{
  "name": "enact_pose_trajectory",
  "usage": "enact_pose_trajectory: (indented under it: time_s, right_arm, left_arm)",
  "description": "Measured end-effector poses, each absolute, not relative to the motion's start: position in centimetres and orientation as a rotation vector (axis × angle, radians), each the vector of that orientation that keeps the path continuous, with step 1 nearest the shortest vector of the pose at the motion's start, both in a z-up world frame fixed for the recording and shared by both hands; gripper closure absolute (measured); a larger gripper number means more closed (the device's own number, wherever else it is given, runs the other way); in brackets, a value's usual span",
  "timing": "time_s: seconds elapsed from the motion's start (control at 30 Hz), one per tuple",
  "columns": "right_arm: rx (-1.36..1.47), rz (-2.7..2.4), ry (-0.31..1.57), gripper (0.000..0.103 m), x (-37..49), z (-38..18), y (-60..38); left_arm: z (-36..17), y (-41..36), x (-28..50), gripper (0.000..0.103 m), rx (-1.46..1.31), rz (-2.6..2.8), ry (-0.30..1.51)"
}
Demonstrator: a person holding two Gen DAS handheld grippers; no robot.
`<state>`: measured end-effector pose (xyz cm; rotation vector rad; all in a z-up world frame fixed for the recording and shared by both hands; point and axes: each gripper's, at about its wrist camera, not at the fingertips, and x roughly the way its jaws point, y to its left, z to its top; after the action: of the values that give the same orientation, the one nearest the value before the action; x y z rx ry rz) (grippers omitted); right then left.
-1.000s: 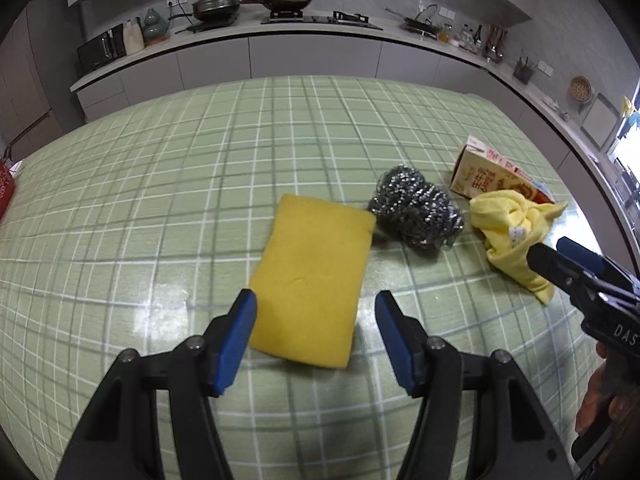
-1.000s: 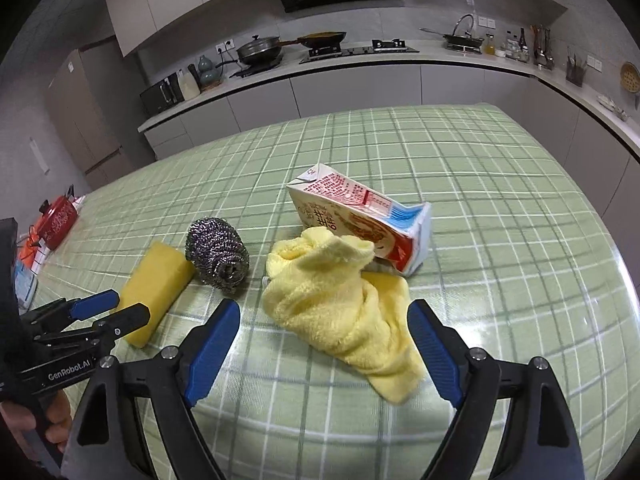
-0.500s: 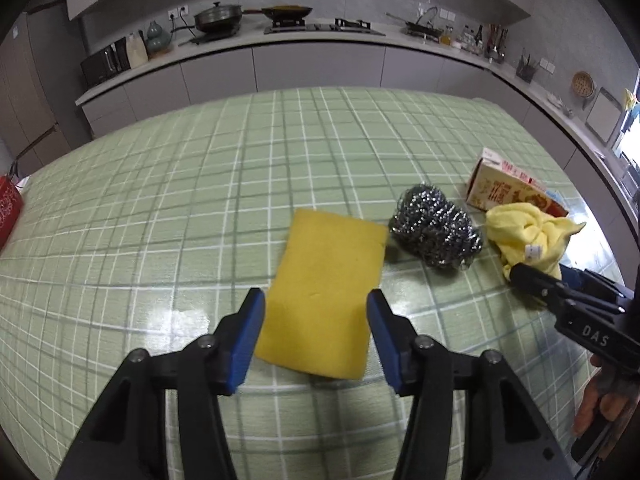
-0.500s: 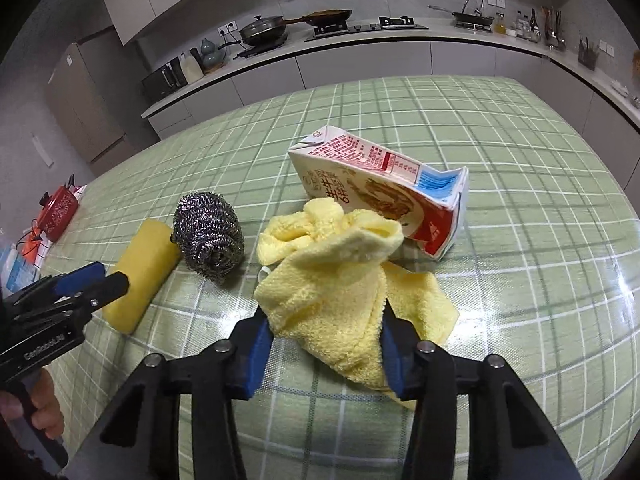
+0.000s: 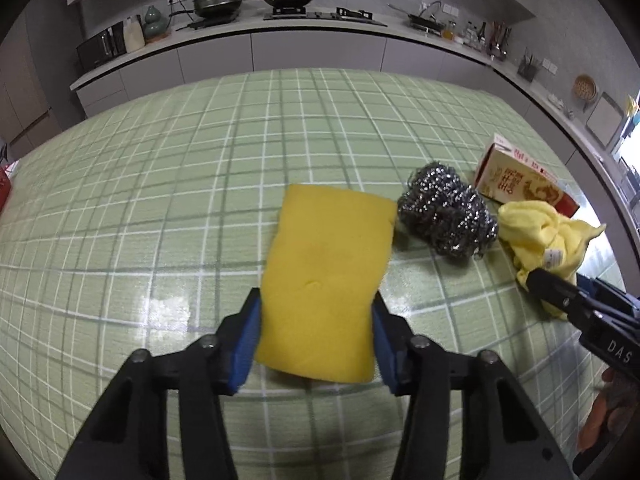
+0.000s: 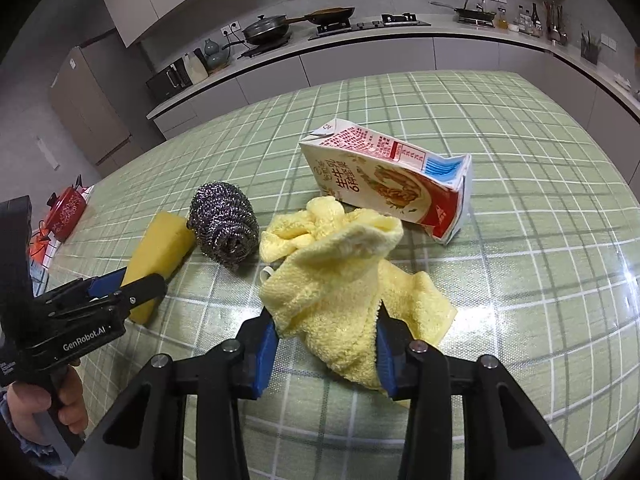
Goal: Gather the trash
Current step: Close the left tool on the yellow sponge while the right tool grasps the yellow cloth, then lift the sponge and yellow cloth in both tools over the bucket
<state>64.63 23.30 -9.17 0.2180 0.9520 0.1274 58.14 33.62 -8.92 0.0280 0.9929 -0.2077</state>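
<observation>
Two grippers are each clamped on something soft: the left gripper [image 5: 316,344] pinches the near end of a yellow sponge [image 5: 328,288] between its blue pads, at lower centre of its view, and the right gripper [image 6: 326,344] squeezes a bunched yellow towel [image 6: 340,276] the same way. Just beyond, a steel wool scrubber [image 6: 224,220] touches the sponge's far corner. Behind the towel a crushed milk carton [image 6: 392,180] lies on its side on the green checked tablecloth [image 6: 520,240].
</observation>
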Motion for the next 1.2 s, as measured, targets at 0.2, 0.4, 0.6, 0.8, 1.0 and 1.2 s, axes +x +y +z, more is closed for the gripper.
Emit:
enact_pose_trajectory:
  time_s: [0.2, 0.4, 0.6, 0.8, 1.0, 1.2]
  right_arm:
    - [0.229, 0.137, 0.923, 0.062, 63.1, -8.3, 23.3]
    - [0.24, 0.166, 0.893, 0.062, 60.5, -6.7, 22.3]
    - [0.234, 0.217, 0.865, 0.062, 57.1, -5.0, 18.7]
    - [0.253, 0.169, 0.84, 0.062, 52.6, -3.2, 12.3]
    - [0.333, -0.043, 0.795, 0.062, 45.9, -2.2, 4.2]
    - [0.393, -0.233, 0.782, 0.062, 38.2, -1.6, -4.3]
  left_arm:
    - [-7.8, 34.7, 55.8, 0.063, -0.023, -0.217, 0.948]
    - [-6.1, 34.2, 52.5, 0.063, -0.034, -0.24, 0.921]
    - [-5.0, 30.1, 49.7, 0.063, -0.054, -0.237, 0.904]
    - [-4.1, 24.7, 47.2, 0.063, -0.06, -0.308, 0.904]
    - [-4.2, 17.6, 45.5, 0.063, -0.012, -0.506, 0.897]
    - [-3.6, 9.4, 41.8, 0.063, 0.04, -0.681, 0.922]
